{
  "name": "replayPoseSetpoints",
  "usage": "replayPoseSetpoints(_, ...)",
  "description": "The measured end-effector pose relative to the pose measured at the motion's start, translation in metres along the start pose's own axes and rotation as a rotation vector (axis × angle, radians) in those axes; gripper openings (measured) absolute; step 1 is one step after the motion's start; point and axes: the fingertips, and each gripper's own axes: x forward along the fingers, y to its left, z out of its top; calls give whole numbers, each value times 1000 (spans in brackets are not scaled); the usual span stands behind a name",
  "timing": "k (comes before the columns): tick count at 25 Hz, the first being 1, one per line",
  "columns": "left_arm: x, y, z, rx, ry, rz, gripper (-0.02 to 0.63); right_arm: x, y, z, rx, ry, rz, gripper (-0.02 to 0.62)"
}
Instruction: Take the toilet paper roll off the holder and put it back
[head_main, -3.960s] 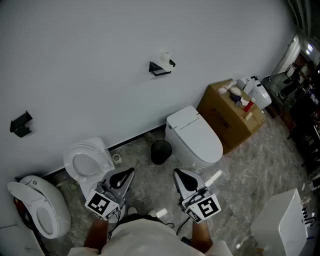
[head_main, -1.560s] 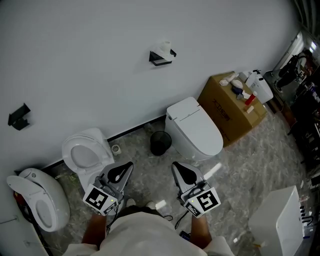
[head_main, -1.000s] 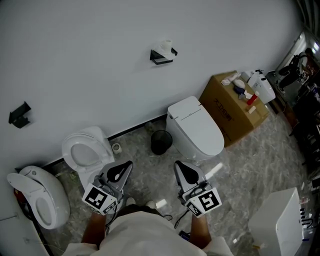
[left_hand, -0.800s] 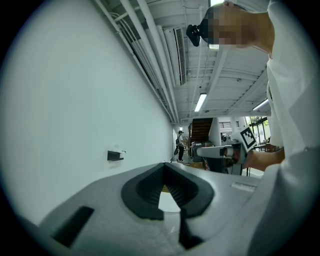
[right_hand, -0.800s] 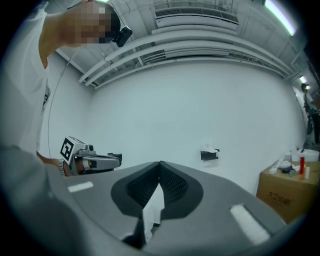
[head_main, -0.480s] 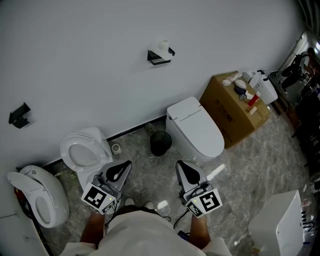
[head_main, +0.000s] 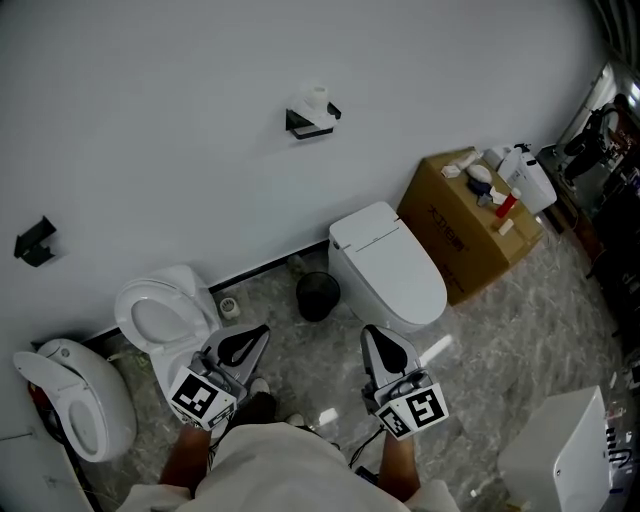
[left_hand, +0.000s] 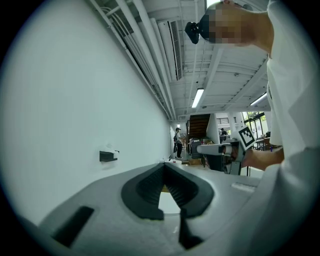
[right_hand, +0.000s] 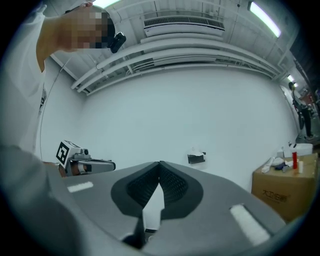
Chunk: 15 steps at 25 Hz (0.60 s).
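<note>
Held the left gripper (head_main: 258, 334) and the right gripper (head_main: 373, 332) low before the body, side by side and apart, both pointed level toward the white wall (head_main: 150, 120). Found both clenched, each with its two tips pressed together and nothing between them. Saw the toilet paper roll (head_main: 315, 97) well apart from both grippers, up on the wall, resting on the black holder (head_main: 308, 124). Noted under it, on the grey marbled floor (head_main: 500, 330), a small black bin (head_main: 318, 298) just beside a white toilet (head_main: 385, 265) with closed lid. Noted to the right of that toilet a brown cardboard box (head_main: 455, 225) against the wall, with bottles and small items on top. Saw near the left gripper a second white toilet (head_main: 165, 320), with open seat.
</note>
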Motion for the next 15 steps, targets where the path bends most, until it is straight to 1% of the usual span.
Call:
replayPoseSetpoints(5,21,16,-6,-2,18,-8,-2,16,-20,-3,7,0,-8,8)
replayPoseSetpoints(8,38,31,-9,0,19,-27,-2,31,-35,-7,7,-3,-26,8)
replayPoseSetpoints(11,57,54,-13,-6,13,-46,-2,53,-51,-11,1,6,-47,8)
replayPoseSetpoints(15,89,99,-13,-23,4,-69,-2,98,-73,-13,-6,26,-66,8)
